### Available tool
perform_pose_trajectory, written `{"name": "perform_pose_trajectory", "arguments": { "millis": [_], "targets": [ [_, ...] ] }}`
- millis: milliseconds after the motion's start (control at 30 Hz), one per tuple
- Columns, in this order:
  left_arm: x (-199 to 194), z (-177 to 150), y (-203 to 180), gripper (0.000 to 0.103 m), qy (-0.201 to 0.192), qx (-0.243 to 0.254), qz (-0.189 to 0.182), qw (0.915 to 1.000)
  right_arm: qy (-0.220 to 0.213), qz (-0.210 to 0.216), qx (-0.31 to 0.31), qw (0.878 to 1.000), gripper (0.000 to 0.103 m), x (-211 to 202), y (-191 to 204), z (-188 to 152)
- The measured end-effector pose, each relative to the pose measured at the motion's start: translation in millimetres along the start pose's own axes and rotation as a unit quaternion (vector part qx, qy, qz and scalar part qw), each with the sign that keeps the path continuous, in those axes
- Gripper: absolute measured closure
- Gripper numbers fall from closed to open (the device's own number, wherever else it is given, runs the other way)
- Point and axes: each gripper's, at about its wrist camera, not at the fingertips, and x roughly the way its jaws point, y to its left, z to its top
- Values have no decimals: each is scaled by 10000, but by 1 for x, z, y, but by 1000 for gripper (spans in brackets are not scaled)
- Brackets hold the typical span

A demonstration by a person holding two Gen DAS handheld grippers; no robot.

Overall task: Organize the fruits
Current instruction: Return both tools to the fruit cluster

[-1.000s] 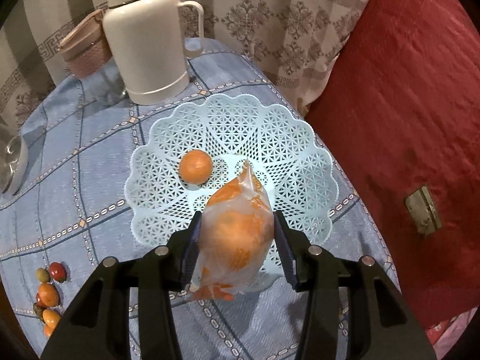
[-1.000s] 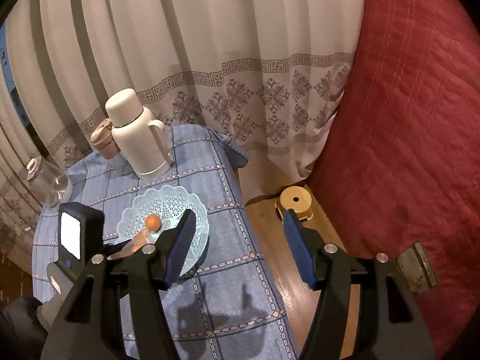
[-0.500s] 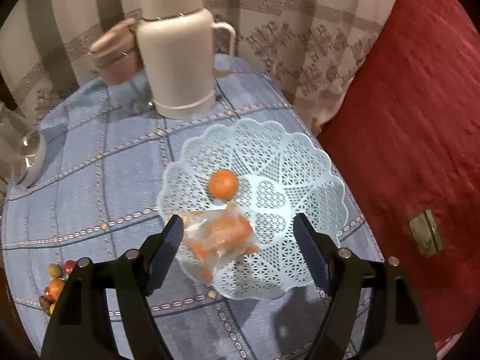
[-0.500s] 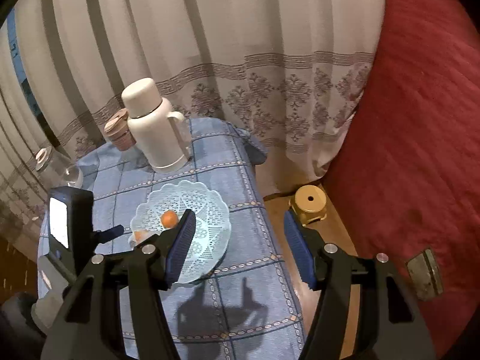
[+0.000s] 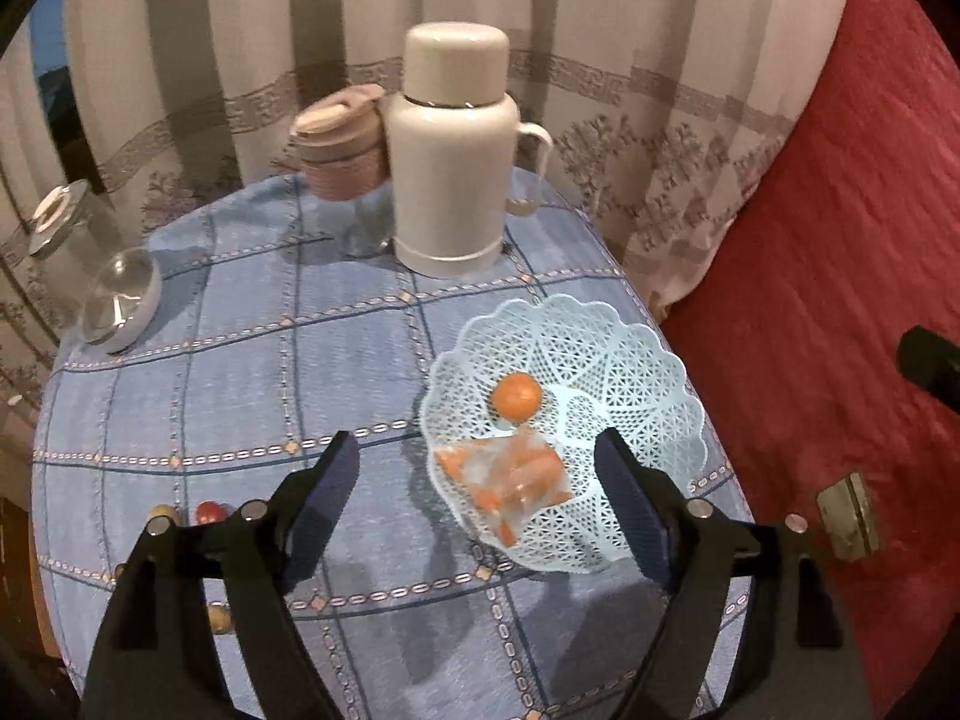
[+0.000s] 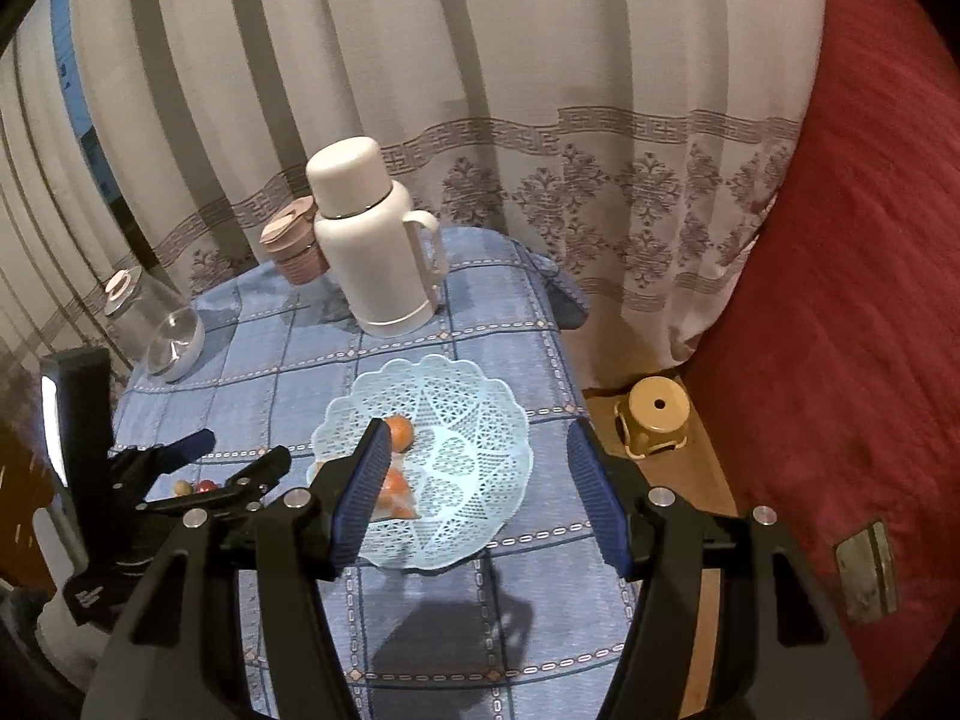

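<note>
Two items already in the pale-blue lattice basket (image 5: pixel 654 372): one loose orange (image 5: pixel 516 396) and one clear bag of orange pieces (image 5: pixel 510 483) on the near-left slope, long axis slanting across the basket. Left gripper (image 5: pixel 477 501) — jaws just opened, spread wide, nothing between them, bag lying beyond and below. Remaining stock: small red and yellow fruits (image 5: pixel 201 513) on the blue checked tablecloth (image 5: pixel 240 360), left of the left gripper and much nearer it than the right gripper (image 6: pixel 474 483), which stands half spread and empty. Right wrist view alone shows the left tool's body and a yellow stool (image 6: pixel 651 414); left view gives the bag unobstructed.
</note>
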Motion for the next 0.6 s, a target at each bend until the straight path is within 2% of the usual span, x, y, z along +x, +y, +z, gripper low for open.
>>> {"name": "perform_pose_trajectory", "arguments": {
  "millis": [167, 200, 267, 600],
  "targets": [
    [-16, -5, 14, 18, -104, -108, 94, 9998, 34, 73, -61, 9999, 39, 1, 12, -1],
    [-18, -6, 17, 18, -104, -127, 109, 9998, 37, 89, -68, 9999, 35, 1, 15, -1],
    [-23, -9, 23, 18, -110, -170, 136, 9997, 22, 119, -93, 9999, 32, 1, 21, -3],
    [-50, -24, 69, 18, -207, -405, 396, 9982, 101, 346, -358, 9987, 32, 8, 69, -8]
  ]
}}
